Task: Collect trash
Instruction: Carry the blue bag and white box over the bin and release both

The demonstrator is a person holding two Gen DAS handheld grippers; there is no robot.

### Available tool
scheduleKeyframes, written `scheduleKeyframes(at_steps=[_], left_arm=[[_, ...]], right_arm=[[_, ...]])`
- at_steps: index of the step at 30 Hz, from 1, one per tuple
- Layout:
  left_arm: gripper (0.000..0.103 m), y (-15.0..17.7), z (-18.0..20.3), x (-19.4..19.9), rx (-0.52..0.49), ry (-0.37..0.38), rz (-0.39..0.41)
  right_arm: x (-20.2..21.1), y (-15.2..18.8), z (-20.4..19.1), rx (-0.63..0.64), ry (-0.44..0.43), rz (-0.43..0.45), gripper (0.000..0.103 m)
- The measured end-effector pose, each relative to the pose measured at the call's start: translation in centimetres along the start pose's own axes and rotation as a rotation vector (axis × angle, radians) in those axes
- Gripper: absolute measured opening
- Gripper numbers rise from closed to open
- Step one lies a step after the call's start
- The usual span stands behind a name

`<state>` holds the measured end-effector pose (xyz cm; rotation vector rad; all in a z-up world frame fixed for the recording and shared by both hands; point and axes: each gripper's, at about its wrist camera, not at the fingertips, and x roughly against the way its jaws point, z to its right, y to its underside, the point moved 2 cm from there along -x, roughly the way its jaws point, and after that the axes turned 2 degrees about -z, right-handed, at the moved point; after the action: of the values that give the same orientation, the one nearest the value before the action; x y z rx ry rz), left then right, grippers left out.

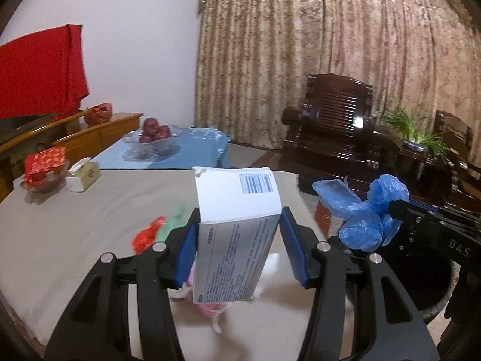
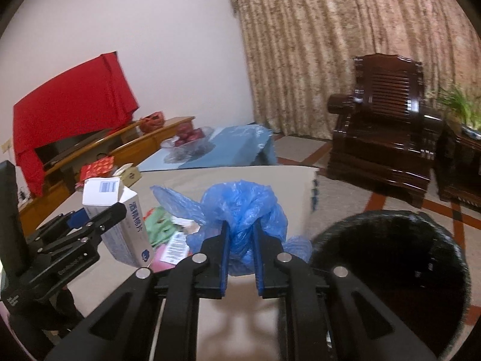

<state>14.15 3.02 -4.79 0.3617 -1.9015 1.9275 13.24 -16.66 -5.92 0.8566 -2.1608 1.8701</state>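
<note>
My left gripper [image 1: 240,234] is shut on a white cardboard box [image 1: 237,240] with a barcode and holds it tilted above the beige table [image 1: 75,234]. The box also shows in the right wrist view [image 2: 120,219]. My right gripper [image 2: 240,240] is shut on a crumpled blue plastic bag [image 2: 240,210], held above the table's right edge; the bag also shows in the left wrist view [image 1: 360,213]. A black bin [image 2: 390,267] stands on the floor just right of the table. Red, green and pink wrappers [image 2: 162,234] lie on the table under the box.
A tissue box [image 1: 82,176] and a bowl with a red packet [image 1: 45,168] sit at the table's far left. A glass fruit bowl [image 1: 153,141] stands on a blue-clothed table behind. A dark wooden armchair [image 2: 384,150] and a potted plant [image 1: 418,138] are to the right.
</note>
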Motion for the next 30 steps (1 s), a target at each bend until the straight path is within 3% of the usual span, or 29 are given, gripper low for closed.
scheduleKeyframes(at_steps=[18,30], left_arm=[[0.05,-0.1,13.6,-4.2,-0.074,0.246,-0.011],[0.05,1.5,19.7,-7.9,-0.086,0.35,-0.076]], right_arm=[[4.8,2.1,12.8,-0.11,0.262,-0.006,0.014],[5.5,4.9,17.9,-0.171,0.349,-0.064,0.014]])
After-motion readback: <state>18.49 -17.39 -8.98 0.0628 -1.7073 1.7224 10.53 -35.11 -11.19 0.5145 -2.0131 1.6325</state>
